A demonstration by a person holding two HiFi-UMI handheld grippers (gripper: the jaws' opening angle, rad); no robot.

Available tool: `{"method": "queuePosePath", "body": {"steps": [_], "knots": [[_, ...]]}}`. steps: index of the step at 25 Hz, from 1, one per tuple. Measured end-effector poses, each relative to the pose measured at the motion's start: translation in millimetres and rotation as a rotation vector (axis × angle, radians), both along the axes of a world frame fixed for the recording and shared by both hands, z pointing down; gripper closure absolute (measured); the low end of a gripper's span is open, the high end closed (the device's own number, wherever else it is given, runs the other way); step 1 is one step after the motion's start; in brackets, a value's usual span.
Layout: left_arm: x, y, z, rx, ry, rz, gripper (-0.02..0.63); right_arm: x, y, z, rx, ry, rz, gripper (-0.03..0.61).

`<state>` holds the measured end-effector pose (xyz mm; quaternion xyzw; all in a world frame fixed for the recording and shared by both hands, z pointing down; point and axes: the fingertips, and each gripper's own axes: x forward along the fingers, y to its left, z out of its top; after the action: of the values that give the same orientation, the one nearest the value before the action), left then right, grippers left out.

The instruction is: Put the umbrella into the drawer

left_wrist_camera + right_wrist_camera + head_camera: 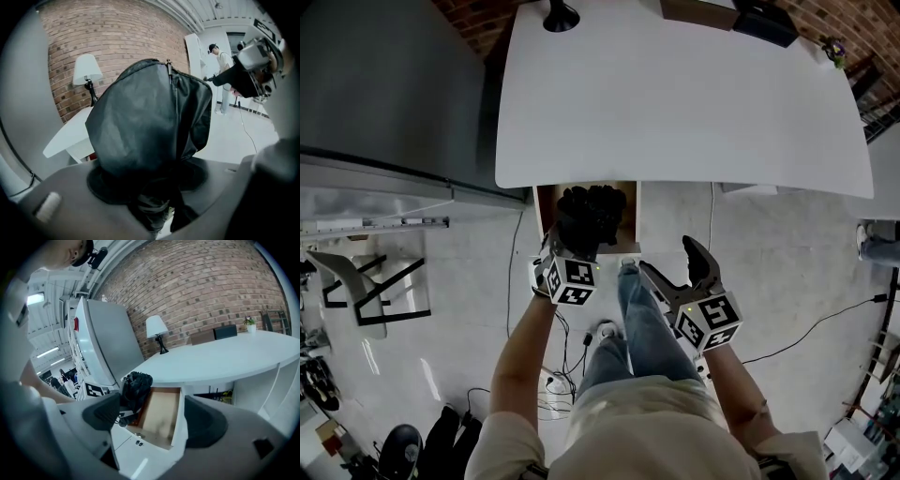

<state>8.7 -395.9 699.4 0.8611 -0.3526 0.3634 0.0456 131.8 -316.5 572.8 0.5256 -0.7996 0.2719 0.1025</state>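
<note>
**A:** ok so what's the left gripper (572,251) up to here?

**B:** It's clamped on the umbrella (592,214). The thing's black and folded up, and the fabric bunches out right ahead of the jaws, filling most of that gripper's own view. The jaws sit partway apart with the bundle squeezed between them.

**A:** and the drawer (546,204)?

**B:** It's pulled open under the white table (675,103), just ahead of and below the left gripper's tips. The umbrella hangs over the opening. Can't tell if it's touching the drawer's floor tbh.

**A:** right gripper (680,267)?

**B:** Its 2 jaws are wide apart with nothing pinched between them. It's just beside the left one, a bit further back from the drawer. Looking along its jaws, you see the drawer's wooden inside straight ahead, with the umbrella up near its left jaw. The lamp (156,329) and brick wall (211,291) are way out front, past the table.
</note>
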Motion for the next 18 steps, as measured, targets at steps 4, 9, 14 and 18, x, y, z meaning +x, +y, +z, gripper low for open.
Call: {"method": "queuePosePath", "body": {"steps": [4,9,14,18], "knots": [[7,-11,29,-0.009,-0.064,0.053,0.365,5,-4,15,-0.026,-0.003,0.019,0.175],[19,-17,63,-0.023,-0.123,0.114,0.365,11,-8,31,-0.057,-0.006,0.037,0.175],[24,-25,101,-0.058,-0.180,0.122,0.365,20,-14,48,-0.085,-0.009,0.048,0.175],[24,-32,131,-0.094,-0.226,0.099,0.365,27,-15,61,-0.117,-0.016,0.049,0.175]]}}
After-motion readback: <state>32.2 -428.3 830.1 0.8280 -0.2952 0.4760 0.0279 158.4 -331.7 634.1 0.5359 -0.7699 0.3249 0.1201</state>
